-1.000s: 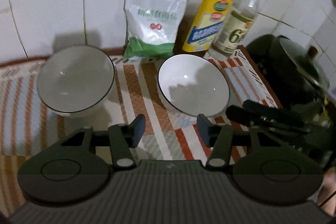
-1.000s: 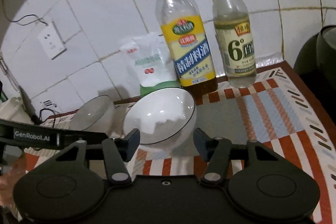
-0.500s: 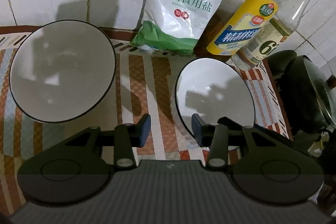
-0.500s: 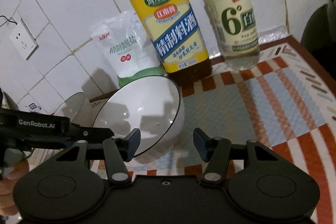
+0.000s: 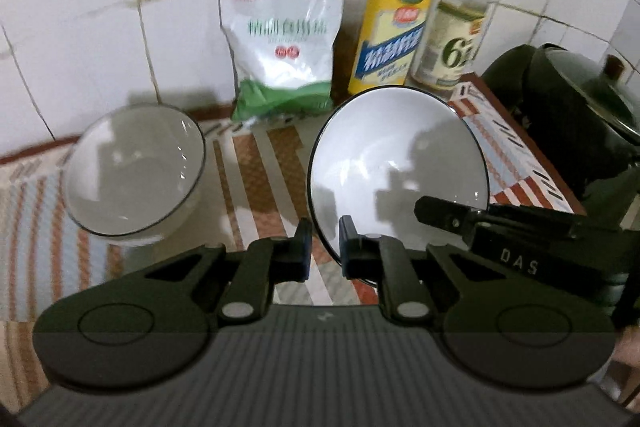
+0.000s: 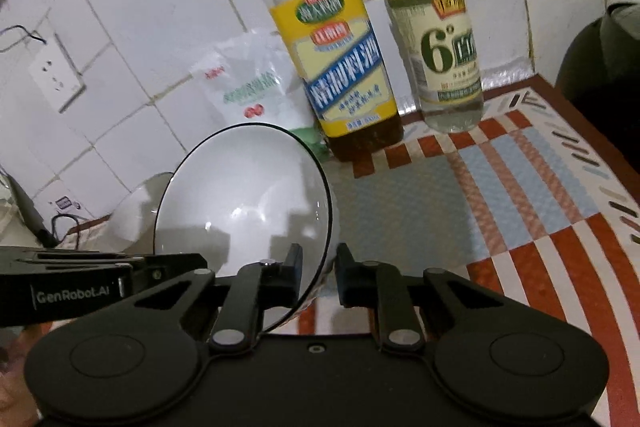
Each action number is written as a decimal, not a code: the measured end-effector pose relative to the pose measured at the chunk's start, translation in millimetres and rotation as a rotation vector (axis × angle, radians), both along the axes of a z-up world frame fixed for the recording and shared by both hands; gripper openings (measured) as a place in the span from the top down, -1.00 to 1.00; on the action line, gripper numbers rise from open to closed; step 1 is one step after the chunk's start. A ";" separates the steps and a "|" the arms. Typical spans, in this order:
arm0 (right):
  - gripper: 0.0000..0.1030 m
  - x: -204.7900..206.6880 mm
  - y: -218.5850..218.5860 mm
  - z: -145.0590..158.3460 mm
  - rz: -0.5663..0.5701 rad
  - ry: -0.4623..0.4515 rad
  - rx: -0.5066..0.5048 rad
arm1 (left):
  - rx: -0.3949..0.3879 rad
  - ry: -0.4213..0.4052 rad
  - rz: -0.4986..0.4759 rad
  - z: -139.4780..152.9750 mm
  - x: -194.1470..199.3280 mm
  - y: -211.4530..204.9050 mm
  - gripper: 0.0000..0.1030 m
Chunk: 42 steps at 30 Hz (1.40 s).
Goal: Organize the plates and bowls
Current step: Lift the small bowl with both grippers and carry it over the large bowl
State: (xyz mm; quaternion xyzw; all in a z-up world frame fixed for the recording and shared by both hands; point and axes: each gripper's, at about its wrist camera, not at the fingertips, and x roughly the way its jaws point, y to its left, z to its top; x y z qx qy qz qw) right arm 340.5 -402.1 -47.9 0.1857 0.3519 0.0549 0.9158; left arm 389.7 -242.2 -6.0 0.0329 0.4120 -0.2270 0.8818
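Both claws pinch the rim of the black-rimmed white bowl, left claw and right claw nearly closed, tilting it above the counter, presumably for stacking into the second bowl.

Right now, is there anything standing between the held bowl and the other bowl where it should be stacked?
Nothing visible. Both the left gripper and the right gripper pinch the rim of the tilted bowl. Only bare striped mat lies between it and the second bowl.
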 end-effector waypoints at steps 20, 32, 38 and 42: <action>0.63 -103.9 65.3 78.6 0.083 -0.012 -0.066 | 0.039 -0.123 -0.052 56.8 -124.8 63.6 0.75; 0.63 -141.4 119.9 108.6 0.149 0.037 -0.073 | 0.011 -0.085 -0.049 78.7 -169.7 127.5 0.75; 0.63 -145.2 140.7 108.4 0.163 0.050 -0.092 | -0.005 -0.053 -0.029 74.0 -173.8 148.8 0.75; 0.63 -139.8 144.1 98.1 0.163 0.075 -0.083 | -0.002 -0.022 -0.019 63.4 -168.4 153.0 0.75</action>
